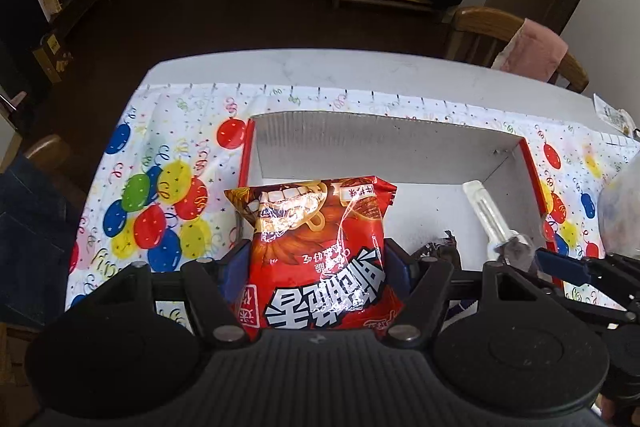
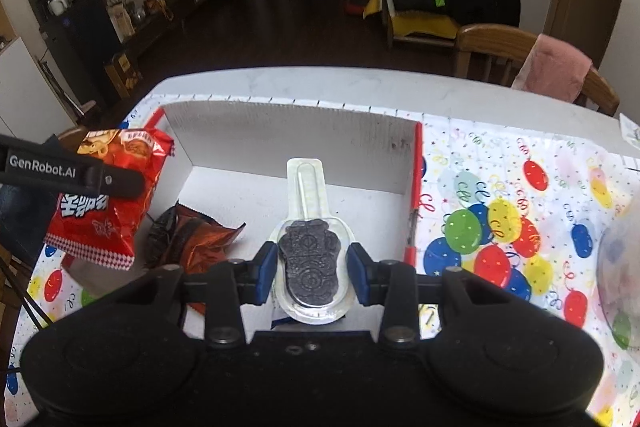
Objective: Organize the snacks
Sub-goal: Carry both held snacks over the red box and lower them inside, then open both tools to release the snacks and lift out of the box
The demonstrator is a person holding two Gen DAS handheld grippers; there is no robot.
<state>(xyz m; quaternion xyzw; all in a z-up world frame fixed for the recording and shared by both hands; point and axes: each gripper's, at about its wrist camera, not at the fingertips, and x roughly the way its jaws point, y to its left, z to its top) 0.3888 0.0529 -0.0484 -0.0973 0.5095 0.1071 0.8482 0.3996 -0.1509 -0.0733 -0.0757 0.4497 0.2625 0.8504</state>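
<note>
Red-edged box [image 2: 416,163] lies beneath both tongs' clamped snack bag [image 1: 320,247] and lollipop [image 2: 310,259].

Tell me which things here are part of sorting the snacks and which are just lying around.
Part of the job:
- red snack bag in the left claw
- dark lollipop in clear packaging in the right claw
- cardboard box
- brown wrapper already inside it

Just lying about:
- balloon tablecloth
- wooden chair
- pink cloth
</note>
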